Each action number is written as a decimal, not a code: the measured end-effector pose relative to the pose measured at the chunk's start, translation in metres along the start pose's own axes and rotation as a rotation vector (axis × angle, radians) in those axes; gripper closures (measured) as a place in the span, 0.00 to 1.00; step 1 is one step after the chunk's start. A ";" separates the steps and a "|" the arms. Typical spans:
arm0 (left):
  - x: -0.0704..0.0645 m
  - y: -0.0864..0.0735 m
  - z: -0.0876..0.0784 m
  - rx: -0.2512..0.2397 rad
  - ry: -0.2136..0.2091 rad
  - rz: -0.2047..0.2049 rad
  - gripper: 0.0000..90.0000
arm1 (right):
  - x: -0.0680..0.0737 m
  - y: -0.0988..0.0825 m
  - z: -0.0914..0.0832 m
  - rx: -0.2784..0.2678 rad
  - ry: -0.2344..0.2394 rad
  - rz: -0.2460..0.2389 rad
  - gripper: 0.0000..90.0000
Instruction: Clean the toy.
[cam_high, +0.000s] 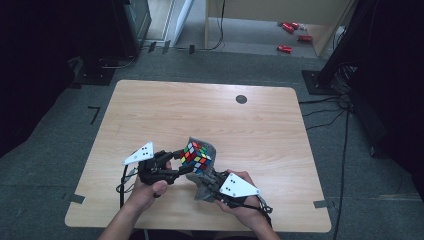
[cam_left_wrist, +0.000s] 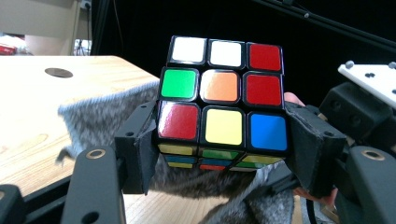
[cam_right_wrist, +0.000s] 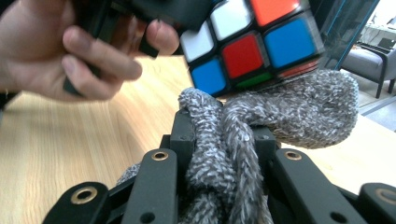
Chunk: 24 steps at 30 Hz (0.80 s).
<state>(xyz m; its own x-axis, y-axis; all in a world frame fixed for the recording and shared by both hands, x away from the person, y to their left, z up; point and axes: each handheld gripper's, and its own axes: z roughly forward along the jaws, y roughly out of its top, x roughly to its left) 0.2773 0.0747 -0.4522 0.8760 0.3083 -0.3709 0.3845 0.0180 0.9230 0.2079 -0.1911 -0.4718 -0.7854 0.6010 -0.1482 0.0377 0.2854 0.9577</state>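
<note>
Plainly, left to right:

Left gripper (cam_high: 176, 167): its fingers (cam_left_wrist: 140, 149) are clamped on the Rubik's cube, one pad on each side of the bottom layer, holding it up off the bench.

Rubik's cube (cam_high: 195, 157): raised above the wooden bench (cam_high: 260, 135), just over the grey cloth. It looks light, rigid and hard, with glossy stickers that could slide on a loose grip. The layers can twist, so a hold across two opposite flat faces of one layer, as now, seems safest.

Grey cloth (cam_high: 206, 186): fuzzy and limp, draped under the cube and touching its underside in the right gripper view. Being soft, it will fold and sag, so it is best pinched at a gathered bunch.

Right gripper (cam_high: 212, 185): its fingers (cam_right_wrist: 184, 135) are shut on a bunched fold of the cloth, close below the cube.
</note>
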 end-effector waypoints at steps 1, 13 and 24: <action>0.000 0.000 0.000 0.003 -0.001 0.003 0.39 | 0.001 0.000 0.000 0.011 -0.005 -0.018 0.79; 0.000 -0.002 0.003 0.016 -0.003 0.006 0.39 | -0.010 0.000 -0.007 -0.012 -0.047 0.015 0.80; 0.000 -0.003 0.002 0.032 0.017 0.027 0.39 | -0.018 0.001 -0.013 -0.037 -0.047 0.067 0.80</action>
<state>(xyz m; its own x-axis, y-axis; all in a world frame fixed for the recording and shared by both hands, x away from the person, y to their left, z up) 0.2771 0.0726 -0.4552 0.8814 0.3240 -0.3437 0.3699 -0.0210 0.9288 0.2140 -0.2111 -0.4653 -0.7523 0.6522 -0.0937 0.0657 0.2157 0.9742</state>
